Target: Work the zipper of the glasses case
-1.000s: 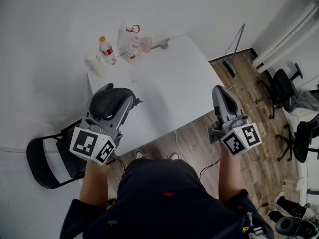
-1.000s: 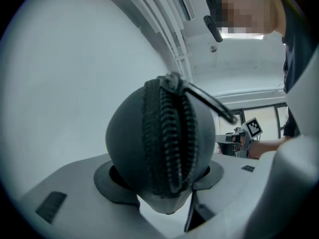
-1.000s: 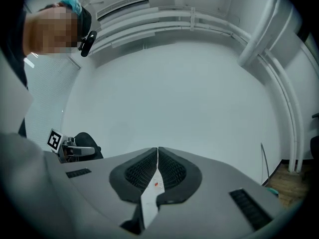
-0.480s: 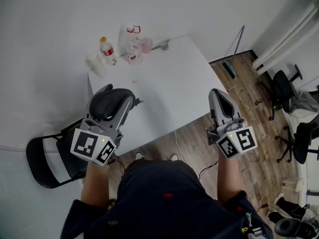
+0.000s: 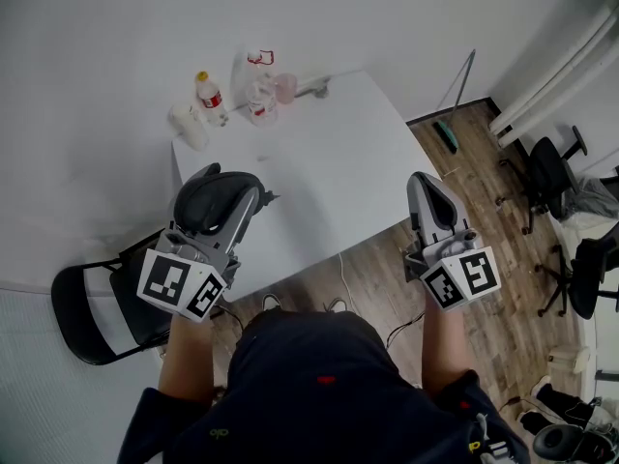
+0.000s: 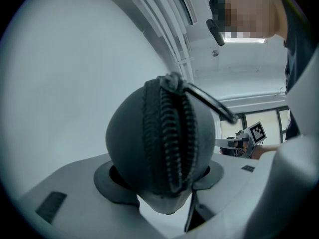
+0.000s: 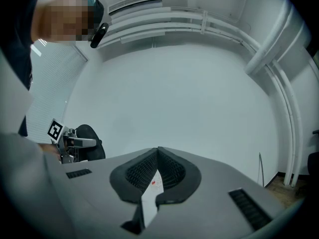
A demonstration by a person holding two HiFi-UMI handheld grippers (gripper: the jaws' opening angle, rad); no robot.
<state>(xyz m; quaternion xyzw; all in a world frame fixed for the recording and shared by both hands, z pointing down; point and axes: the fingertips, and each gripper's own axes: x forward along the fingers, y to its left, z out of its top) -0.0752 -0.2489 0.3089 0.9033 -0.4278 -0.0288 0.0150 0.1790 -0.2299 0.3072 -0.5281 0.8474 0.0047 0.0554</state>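
Note:
A dark grey glasses case sits between the jaws of my left gripper, held up over the near left edge of the white table. The left gripper view shows the glasses case end on. Its zipper runs down the middle, with the slider at the top and a thin pull strap trailing right. My left gripper has its pads pressed on both sides of the case. My right gripper is held apart at the right, off the table's edge. The right gripper is shut on nothing.
A white table carries bottles, a clear container and a pink cup at its far edge. A black chair stands at the left. Office chairs and a broom are on the wooden floor at the right.
My right gripper has shifted slightly to the left and nearer to me. The left gripper and the case have stayed where they were.

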